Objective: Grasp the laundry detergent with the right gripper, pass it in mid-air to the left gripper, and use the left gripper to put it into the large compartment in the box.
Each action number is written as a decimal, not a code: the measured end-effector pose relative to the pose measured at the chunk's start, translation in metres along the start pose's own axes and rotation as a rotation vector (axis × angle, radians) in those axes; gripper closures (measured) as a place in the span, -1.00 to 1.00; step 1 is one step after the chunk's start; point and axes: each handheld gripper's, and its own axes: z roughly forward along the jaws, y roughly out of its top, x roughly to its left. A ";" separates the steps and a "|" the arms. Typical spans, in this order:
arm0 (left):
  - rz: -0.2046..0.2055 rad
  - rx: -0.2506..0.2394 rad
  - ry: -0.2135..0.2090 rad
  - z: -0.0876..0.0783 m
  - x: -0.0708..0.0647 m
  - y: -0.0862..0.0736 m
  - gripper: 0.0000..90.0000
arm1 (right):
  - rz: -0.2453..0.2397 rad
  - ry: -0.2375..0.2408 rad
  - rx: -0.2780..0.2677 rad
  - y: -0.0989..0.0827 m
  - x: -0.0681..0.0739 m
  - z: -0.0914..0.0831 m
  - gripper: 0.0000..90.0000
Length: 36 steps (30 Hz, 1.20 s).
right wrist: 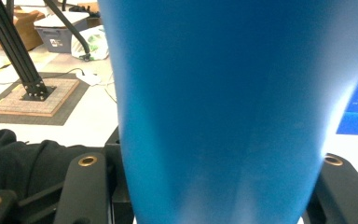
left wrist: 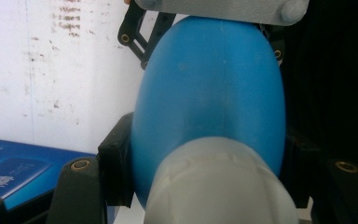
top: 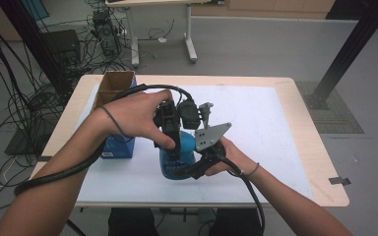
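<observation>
The high view looks forward and down on the table [top: 285, 147] from above. Each gripper view sits right behind its own jaws, pressed close to the blue bottle [left wrist: 209, 98], which all three views share.

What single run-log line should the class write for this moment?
left gripper: shut on blue bottle | right gripper: shut on blue bottle | bottle: above white mat | blue box: beside
</observation>
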 end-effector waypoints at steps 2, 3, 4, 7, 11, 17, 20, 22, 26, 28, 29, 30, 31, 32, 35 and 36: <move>-0.001 0.000 0.000 0.000 0.000 0.000 -0.18 | 0.001 0.001 0.001 0.000 0.000 0.000 -0.08; 0.000 0.001 -0.001 -0.001 0.000 0.000 -0.18 | -0.001 -0.002 -0.002 0.000 0.000 0.000 -0.08; 0.001 0.001 0.000 -0.001 0.001 0.000 -0.18 | -0.001 -0.002 -0.002 0.000 0.000 0.000 -0.08; -0.002 0.000 -0.001 0.000 0.001 0.001 -0.19 | -0.002 -0.003 -0.002 0.000 -0.001 0.000 -0.08; -0.002 -0.001 0.002 0.001 0.001 0.000 -0.18 | 0.000 -0.002 0.001 0.000 -0.001 0.000 -0.08; -0.004 -0.001 -0.001 0.001 0.002 -0.001 -0.18 | -0.002 0.002 0.003 -0.001 -0.002 0.000 -0.08; -0.004 0.002 -0.003 0.001 0.002 -0.002 -0.18 | 0.000 0.003 0.003 0.000 -0.002 0.001 -0.08; -0.007 0.002 -0.001 0.001 0.002 -0.002 -0.18 | 0.001 0.005 0.006 0.000 -0.002 0.001 -0.08; -0.007 0.007 -0.001 0.001 0.002 -0.002 -0.18 | -0.002 0.002 0.001 0.000 -0.003 0.002 -0.08; -0.007 0.008 -0.001 0.001 0.002 -0.002 -0.18 | 0.000 0.006 0.001 0.000 -0.003 0.003 -0.08; -0.006 0.010 0.001 0.001 0.002 -0.002 -0.18 | 0.000 0.005 0.003 0.000 -0.003 0.003 -0.08; -0.006 0.010 0.001 0.001 0.002 -0.002 -0.18 | 0.000 0.005 0.003 0.000 -0.003 0.003 -0.08; -0.007 0.010 0.001 0.001 0.002 -0.002 -0.18 | 0.001 0.008 0.003 0.000 -0.003 0.003 -0.08; -0.006 0.014 -0.001 0.001 0.001 -0.002 -0.18 | 0.000 0.008 0.003 0.000 -0.003 0.003 -0.08; -0.009 0.018 -0.003 0.001 0.001 -0.002 -0.18 | -0.002 0.008 0.005 0.000 -0.002 0.003 -0.08; -0.009 0.018 -0.003 0.001 0.001 -0.002 -0.18 | -0.002 0.008 0.005 0.000 -0.002 0.003 -0.08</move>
